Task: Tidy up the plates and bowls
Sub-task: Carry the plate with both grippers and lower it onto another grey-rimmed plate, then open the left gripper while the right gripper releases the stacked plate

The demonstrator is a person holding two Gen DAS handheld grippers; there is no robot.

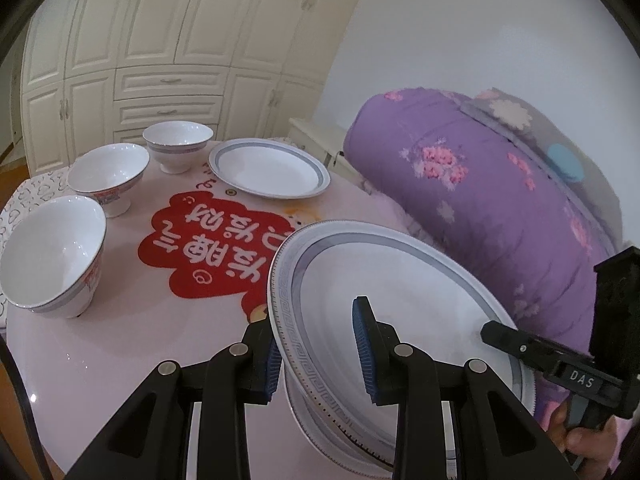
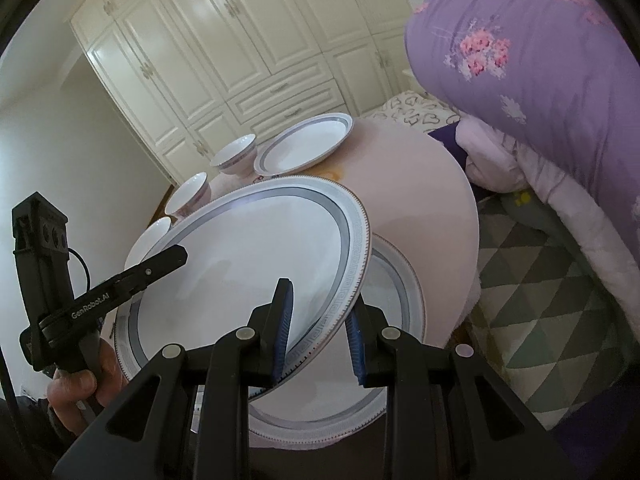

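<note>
A large white plate with a grey patterned rim (image 1: pixel 384 280) (image 2: pixel 248 264) is held tilted above a second similar plate (image 1: pixel 320 428) (image 2: pixel 396 288) lying on the pink round table (image 1: pixel 120 360). My left gripper (image 1: pixel 320 360) straddles the tilted plate's left rim with its jaws apart, one pad under and one over. My right gripper (image 2: pixel 320 336) straddles the opposite rim the same way. Each gripper shows in the other's view, left (image 2: pixel 168 258) and right (image 1: pixel 496 330). A third plate (image 1: pixel 269 168) (image 2: pixel 304 146) and three bowls (image 1: pixel 52 252) (image 1: pixel 108 176) (image 1: pixel 178 144) stand farther back.
A rolled purple floral quilt (image 1: pixel 500 184) (image 2: pixel 540 60) lies right beside the table. A red printed patch (image 1: pixel 216 240) marks the table's middle. White cabinets (image 1: pixel 160 40) stand behind. A triangle-patterned mat (image 2: pixel 540 300) lies below the table's right edge.
</note>
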